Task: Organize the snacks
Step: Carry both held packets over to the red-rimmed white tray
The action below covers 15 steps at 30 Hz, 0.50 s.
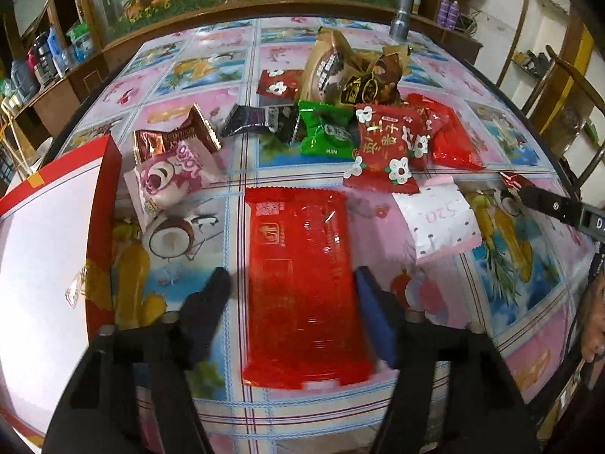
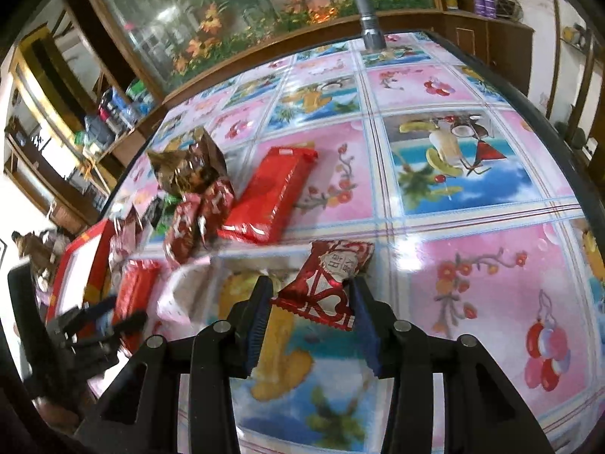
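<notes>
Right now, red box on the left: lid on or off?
Off. The red box is open at the top, its white inside bare and no snack in the part that shows. No lid in view.

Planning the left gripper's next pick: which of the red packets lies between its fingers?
The long flat red packet, lying alone lengthwise between the left gripper fingers. The other red packets sit farther back by the snack pile.

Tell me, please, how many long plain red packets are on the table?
2 long plain red packets. One lies between the jaws of the left gripper; the other at the pile's right end, beside the flowered red packet. More may hide under the pile.
</notes>
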Motion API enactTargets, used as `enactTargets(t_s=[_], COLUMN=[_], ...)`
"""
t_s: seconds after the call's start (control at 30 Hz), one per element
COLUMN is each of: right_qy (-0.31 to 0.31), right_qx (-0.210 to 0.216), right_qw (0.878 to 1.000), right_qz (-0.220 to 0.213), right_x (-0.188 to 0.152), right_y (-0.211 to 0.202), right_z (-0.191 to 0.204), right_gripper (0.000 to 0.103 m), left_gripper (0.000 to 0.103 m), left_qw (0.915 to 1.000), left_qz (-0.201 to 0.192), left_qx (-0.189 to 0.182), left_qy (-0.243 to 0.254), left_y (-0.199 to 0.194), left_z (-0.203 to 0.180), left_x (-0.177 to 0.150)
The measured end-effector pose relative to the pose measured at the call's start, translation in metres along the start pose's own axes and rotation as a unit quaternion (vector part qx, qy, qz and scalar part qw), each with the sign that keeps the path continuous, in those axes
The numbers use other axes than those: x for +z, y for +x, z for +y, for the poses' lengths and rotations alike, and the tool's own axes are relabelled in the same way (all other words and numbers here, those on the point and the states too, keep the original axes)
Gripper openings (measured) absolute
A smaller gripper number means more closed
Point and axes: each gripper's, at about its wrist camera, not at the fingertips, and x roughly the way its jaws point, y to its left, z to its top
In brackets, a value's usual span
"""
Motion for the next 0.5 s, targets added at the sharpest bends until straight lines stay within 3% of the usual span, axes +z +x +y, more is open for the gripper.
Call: enactTargets(t_s=[0.1,0.23,0.33,0.4,0.5], right_qy=[-0.027,-0.049,-0.058,-0.059,-0.056], right_qx=[-0.011,-0.027,-0.049,-0.065,-0.065], right_qw=[1.0,0.998,0.997,0.996,0.996], right_qz=[0.008,0.026,0.023,0.019,0.016], right_x=[-0.004,-0.006,-0.007,-0.007,-0.006], right_y=[-0.002,0.004,0.008,0.01,0.011], right_z=[0.0,0.004,0.009,0.011,0.013], right_gripper=[0.047,0.061,0.058,0.043,0.043], left_gripper=[0.049,0.048,0.048,0.048,0.048], left_qw=[1.0,0.9999,0.9995,0.9989,0.9983], left_qz=[-0.004,-0.006,-0.007,-0.007,-0.006], left_qx=[-0.008,-0.015,-0.029,-0.042,-0.052], left_qy=[0.001,0.0,-0.007,-0.018,-0.023], left_y=[-0.002,-0.004,-0.007,-0.009,-0.012], left_z=[0.003,0.005,0.009,0.013,0.015], left_x=[-0.002,-0.006,-0.009,-0.011,-0.014])
